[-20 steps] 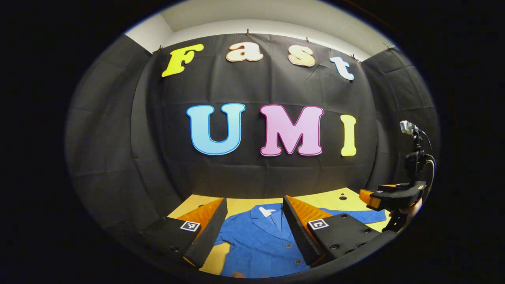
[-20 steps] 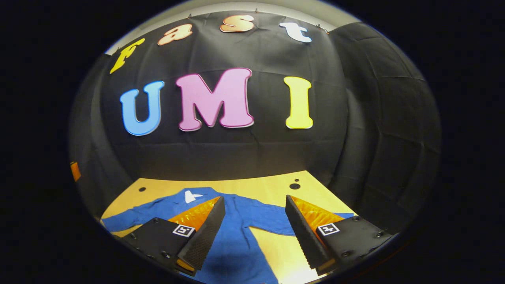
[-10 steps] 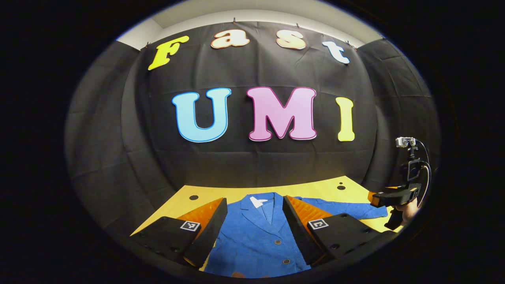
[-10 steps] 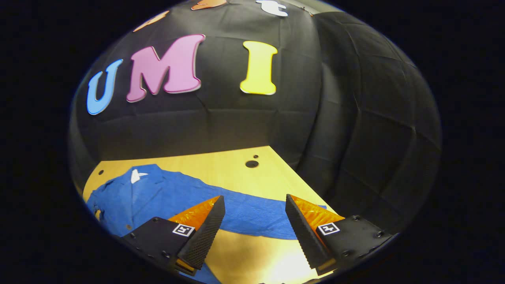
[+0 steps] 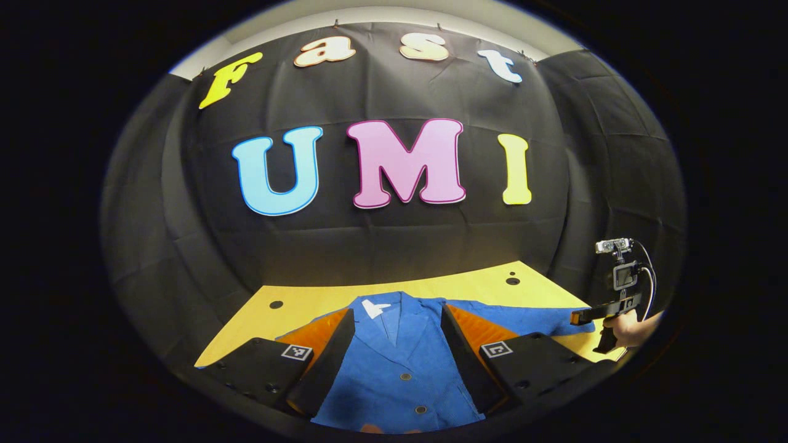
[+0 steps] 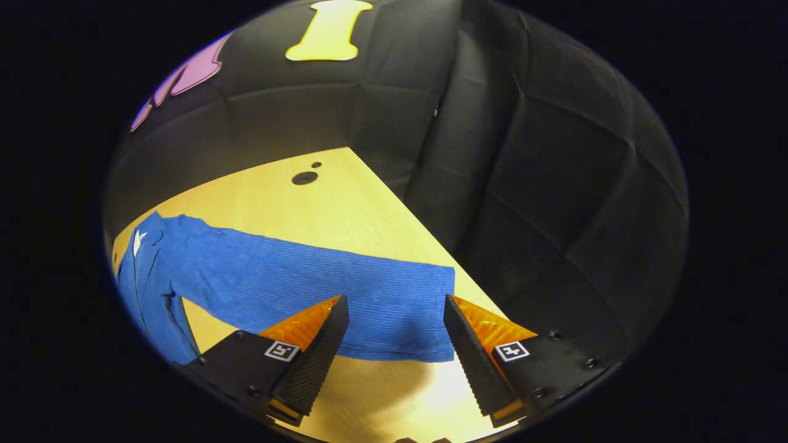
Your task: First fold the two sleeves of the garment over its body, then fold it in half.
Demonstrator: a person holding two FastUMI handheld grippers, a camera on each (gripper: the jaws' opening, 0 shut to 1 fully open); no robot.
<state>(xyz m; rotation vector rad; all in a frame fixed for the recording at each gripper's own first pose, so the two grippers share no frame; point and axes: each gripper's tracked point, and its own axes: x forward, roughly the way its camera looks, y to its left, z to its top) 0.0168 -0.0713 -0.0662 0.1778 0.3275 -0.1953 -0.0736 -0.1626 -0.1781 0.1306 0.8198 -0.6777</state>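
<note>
A recording booth: black cloth walls (image 5: 394, 246) around a wooden table (image 6: 320, 209).

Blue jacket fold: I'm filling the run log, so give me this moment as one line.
phase: sleeve approach | right gripper: open, over sleeve cuff | left gripper: open above blue jacket | sleeves: unfolded, flat on table

No readable text, labels, numbers or signs

A light wooden table (image 5: 480, 289) with small dark round holes near its far corners stands against the black cloth wall. Directly on it a blue button-front jacket (image 5: 403, 363) lies flat, front up with its collar toward the wall. Its right sleeve (image 6: 345, 295) stretches straight toward the table's right edge.
</note>
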